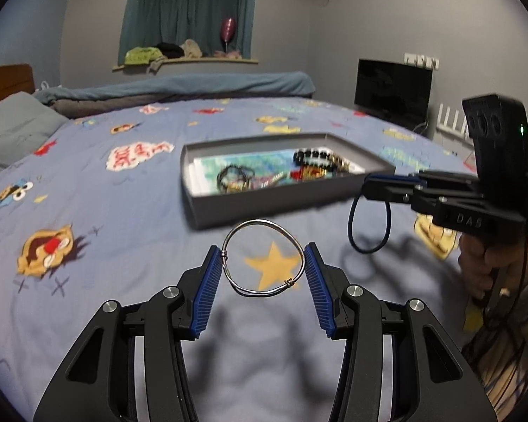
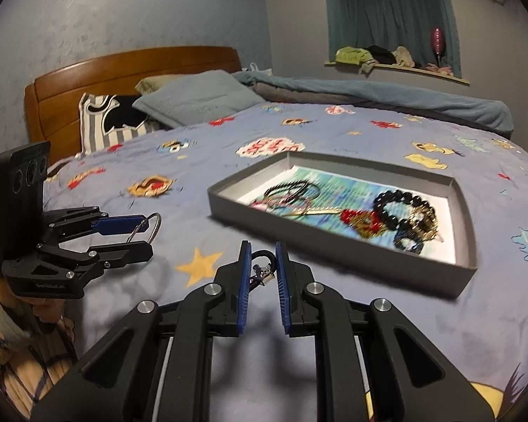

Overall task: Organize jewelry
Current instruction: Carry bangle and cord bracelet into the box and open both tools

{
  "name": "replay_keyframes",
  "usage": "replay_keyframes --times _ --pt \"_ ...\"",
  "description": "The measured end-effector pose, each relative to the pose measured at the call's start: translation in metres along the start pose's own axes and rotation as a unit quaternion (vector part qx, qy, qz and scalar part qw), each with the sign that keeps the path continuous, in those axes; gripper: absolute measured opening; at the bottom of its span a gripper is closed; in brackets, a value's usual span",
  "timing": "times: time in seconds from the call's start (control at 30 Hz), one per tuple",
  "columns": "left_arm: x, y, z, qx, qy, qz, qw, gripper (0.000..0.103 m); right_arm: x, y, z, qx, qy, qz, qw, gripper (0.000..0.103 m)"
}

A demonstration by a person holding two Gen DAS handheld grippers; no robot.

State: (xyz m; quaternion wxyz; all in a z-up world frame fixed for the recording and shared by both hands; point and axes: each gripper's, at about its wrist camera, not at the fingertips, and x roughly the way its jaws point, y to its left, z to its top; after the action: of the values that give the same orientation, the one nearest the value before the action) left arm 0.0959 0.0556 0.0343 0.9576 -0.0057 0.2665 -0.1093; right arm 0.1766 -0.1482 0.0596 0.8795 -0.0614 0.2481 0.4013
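Blue ribbed pads [image 1: 207,281] fill the foreground of the left wrist view, and between them sits a thin silver wire bangle [image 1: 264,258], pinched at its two sides by the left gripper [image 1: 263,274]. The jaws stand about half apart, clamped on the hoop, which hangs clear of the bed's cartoon-print blue bedspread [image 1: 105,246]. The bangle's plane faces the camera, its width running straight across from pad to pad.

Over to the right gripper [image 2: 263,274]: jaws nearly together, closed on a dark blue elastic cord loop [image 1: 369,223] that dangles below its tips in the left view. From its own camera only a knot and a small metal fitting show between the pads, so exactly where it bites the cord is hard to say.

Now the relation that matters. A shallow grey cardboard box tray [image 2: 334,258], already carrying a black bead bracelet [image 2: 403,207] and some blurred gold and red pieces, lies ahead of both grippers, its long side running across. It sits dead ahead and beyond the left gripper, ahead and to the right of the right one. The right looks closer to the near wall, so its cord probably goes in first.
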Motion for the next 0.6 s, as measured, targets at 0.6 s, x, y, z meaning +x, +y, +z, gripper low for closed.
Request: replay_keyframes --times 0.6 --pt "0.046 0.004 0.055 -0.023 -0.034 -0.006 0.9991 0.050 -0.003 -0.043 0.033 0.030 -0.044 -0.030 0.998 0.014"
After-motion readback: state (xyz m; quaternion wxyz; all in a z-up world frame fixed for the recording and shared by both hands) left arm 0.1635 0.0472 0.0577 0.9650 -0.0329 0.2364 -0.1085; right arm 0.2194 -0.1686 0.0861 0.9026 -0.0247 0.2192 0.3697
